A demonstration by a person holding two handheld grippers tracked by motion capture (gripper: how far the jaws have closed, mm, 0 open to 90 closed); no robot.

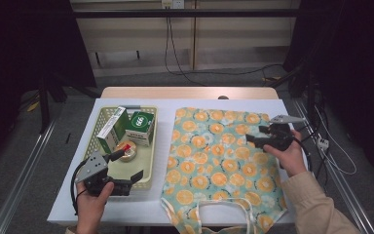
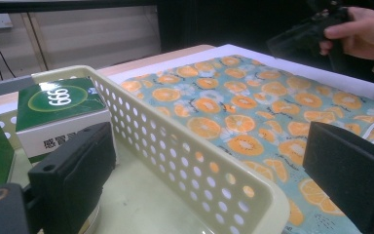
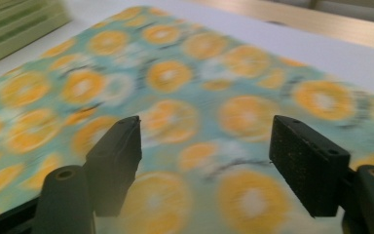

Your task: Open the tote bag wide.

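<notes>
An orange-slice print tote bag (image 1: 219,156) lay flat across the right half of the white tabletop (image 1: 68,204), its pale handles (image 1: 224,209) trailing toward the near edge. Beside it on the left, close but apart, stood a cream perforated basket (image 1: 148,165) holding a green-and-white box marked 999 (image 1: 141,127), a taller green-and-white carton (image 1: 111,127) leaning at its left, and a small round container with an orange label (image 1: 128,150) nearer the person.

The right gripper (image 1: 255,136), held in the person's right hand (image 1: 288,155), hovered over the bag's right side with its fingers spread wide and nothing between them; the right gripper view showed the blurred orange print between the two black pads (image 3: 308,165).

The left gripper (image 1: 129,165), in the left hand (image 1: 93,197), sat at the basket's near end, its fingers also parted and empty. In the left gripper view one finger (image 2: 73,175) was inside the basket near the 999 box (image 2: 61,112), the other outside over the bag (image 2: 243,117), so that the basket's perforated wall (image 2: 185,156) ran between them.
</notes>
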